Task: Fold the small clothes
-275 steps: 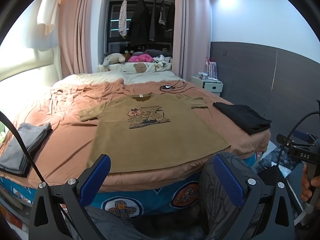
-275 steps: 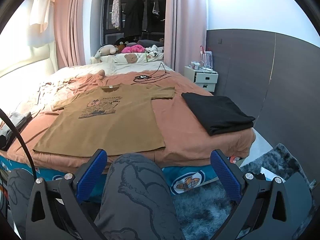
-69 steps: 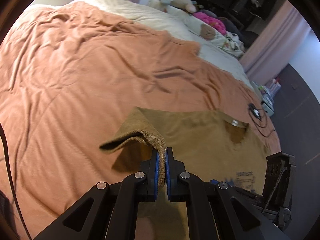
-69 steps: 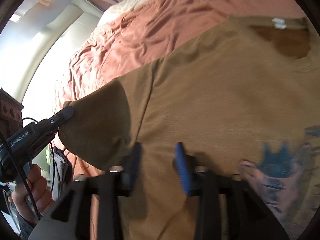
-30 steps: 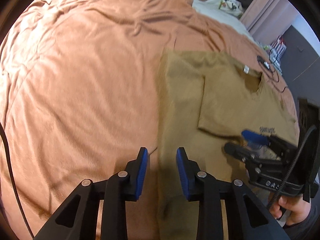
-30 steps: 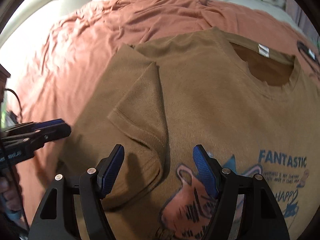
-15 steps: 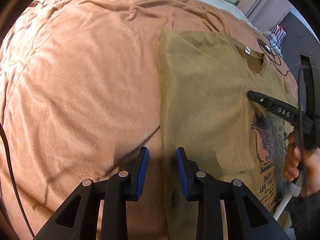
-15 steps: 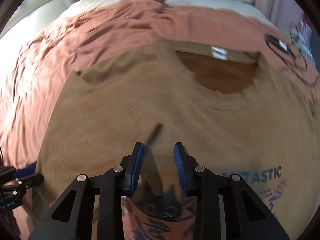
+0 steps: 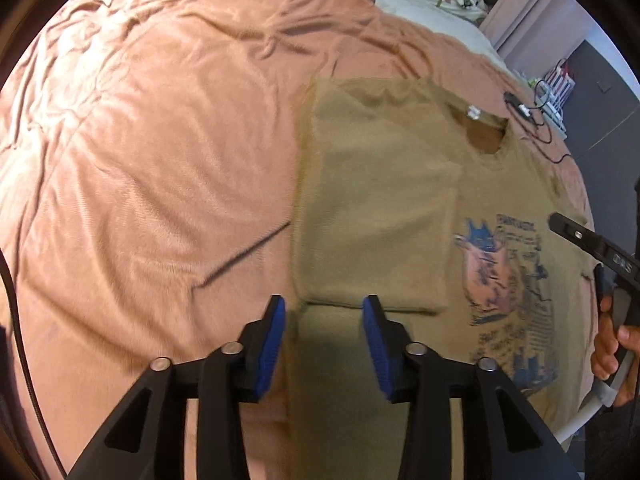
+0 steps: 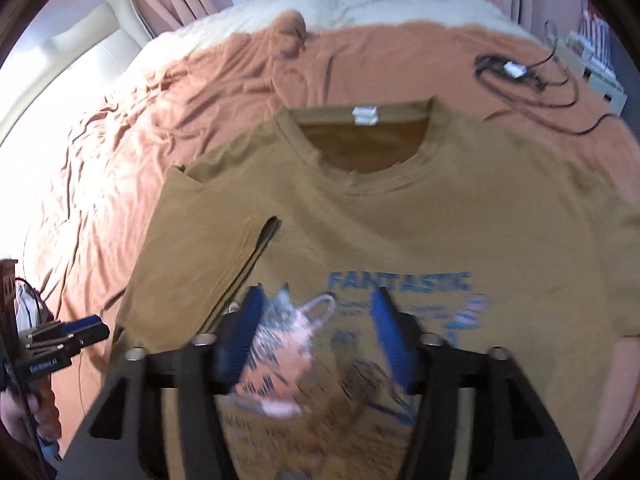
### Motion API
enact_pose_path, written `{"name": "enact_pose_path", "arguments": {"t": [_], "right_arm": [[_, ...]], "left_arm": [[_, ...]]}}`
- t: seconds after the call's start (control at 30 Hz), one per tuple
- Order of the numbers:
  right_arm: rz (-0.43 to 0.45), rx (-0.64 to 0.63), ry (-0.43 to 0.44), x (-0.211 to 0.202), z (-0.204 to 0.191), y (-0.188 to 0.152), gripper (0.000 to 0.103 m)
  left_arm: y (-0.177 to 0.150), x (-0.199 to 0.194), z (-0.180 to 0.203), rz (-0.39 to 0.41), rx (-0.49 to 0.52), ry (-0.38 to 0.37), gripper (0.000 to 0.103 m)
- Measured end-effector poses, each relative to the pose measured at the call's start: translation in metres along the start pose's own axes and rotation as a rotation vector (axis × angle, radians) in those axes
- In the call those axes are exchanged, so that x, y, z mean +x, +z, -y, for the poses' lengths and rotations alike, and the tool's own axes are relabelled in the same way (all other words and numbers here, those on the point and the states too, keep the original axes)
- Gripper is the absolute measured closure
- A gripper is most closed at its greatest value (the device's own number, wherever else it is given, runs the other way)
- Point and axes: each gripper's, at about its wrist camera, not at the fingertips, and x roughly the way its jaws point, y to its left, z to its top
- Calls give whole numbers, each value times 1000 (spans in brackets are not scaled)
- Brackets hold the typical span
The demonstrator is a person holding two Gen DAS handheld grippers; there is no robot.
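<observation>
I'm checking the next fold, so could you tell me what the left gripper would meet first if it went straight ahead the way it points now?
Most likely the folded-in sleeve of the brown T-shirt: its hem lies just ahead of the open left gripper. Depth is unclear.

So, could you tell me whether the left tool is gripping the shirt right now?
No, the left tool is open above the brown T-shirt, with nothing between its fingers.

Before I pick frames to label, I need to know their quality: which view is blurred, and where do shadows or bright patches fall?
Right wrist view: motion blur smears the right hand-held gripper and the print on the T-shirt; the headboard at left is washed out. Left wrist view: sharper, the left hand-held gripper casts a shadow on the shirt below it, sheen on the blanket; both bend at the edges.
</observation>
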Motion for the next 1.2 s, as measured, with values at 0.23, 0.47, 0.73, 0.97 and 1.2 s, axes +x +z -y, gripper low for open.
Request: {"name": "enact_pose_path", "arguments": {"t": [0.23,0.47,0.73,0.97,1.2], "right_arm": [[45,-45,-29,-81,15,-33,18],[86,-51,-60,-164,33,-68,13],[138,-22,-96,-241,56,-115,12],[170,-4,-77,-292,77,-152,12],[230,-6,-59,-344,95,-187,12]], "left_arm": [[-18,-48,35,85,12,-8,29],[-41,-101,78,182,30,-24,11],[-75,-152,127,265,80,-29,7],[-106,-187,167,309,102,-25,7],[-135,-214,208,340,114,-32,7]]}}
